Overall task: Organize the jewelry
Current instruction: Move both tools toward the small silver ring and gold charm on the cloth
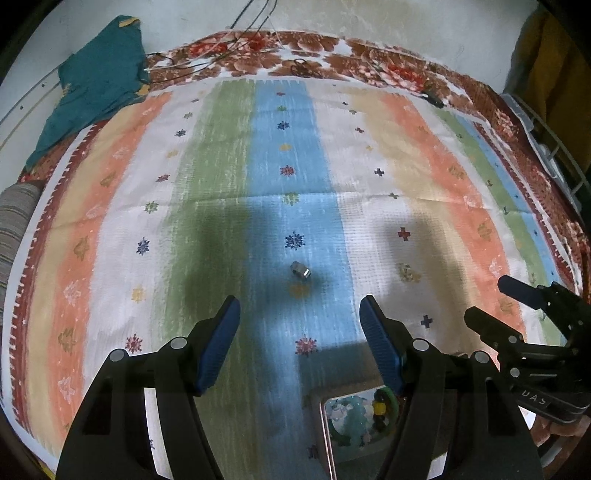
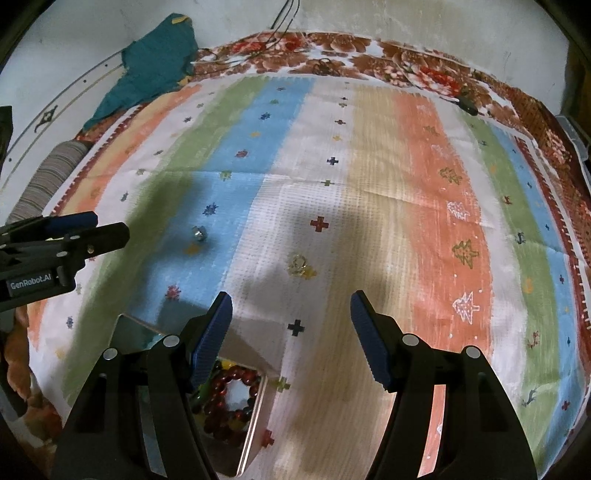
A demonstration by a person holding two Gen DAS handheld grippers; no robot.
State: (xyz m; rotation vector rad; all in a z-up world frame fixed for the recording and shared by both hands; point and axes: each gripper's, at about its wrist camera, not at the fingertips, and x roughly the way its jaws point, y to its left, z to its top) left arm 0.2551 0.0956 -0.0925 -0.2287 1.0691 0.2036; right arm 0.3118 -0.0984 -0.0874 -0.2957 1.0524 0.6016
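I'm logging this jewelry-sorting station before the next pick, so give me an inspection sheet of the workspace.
Surface: striped cloth with small motifs, spread over a floral bedspread.
Job's things: silver ring on the blue stripe; gold ring on the white stripe; open box near the camera holding a red bead bracelet.
Clutter: teal garment at the far left corner; grey striped roll at the left edge.
Grippers: left gripper and right gripper both open, empty, above the cloth.
Cables: thin wires along the far edge.
Surroundings: pale wall behind.
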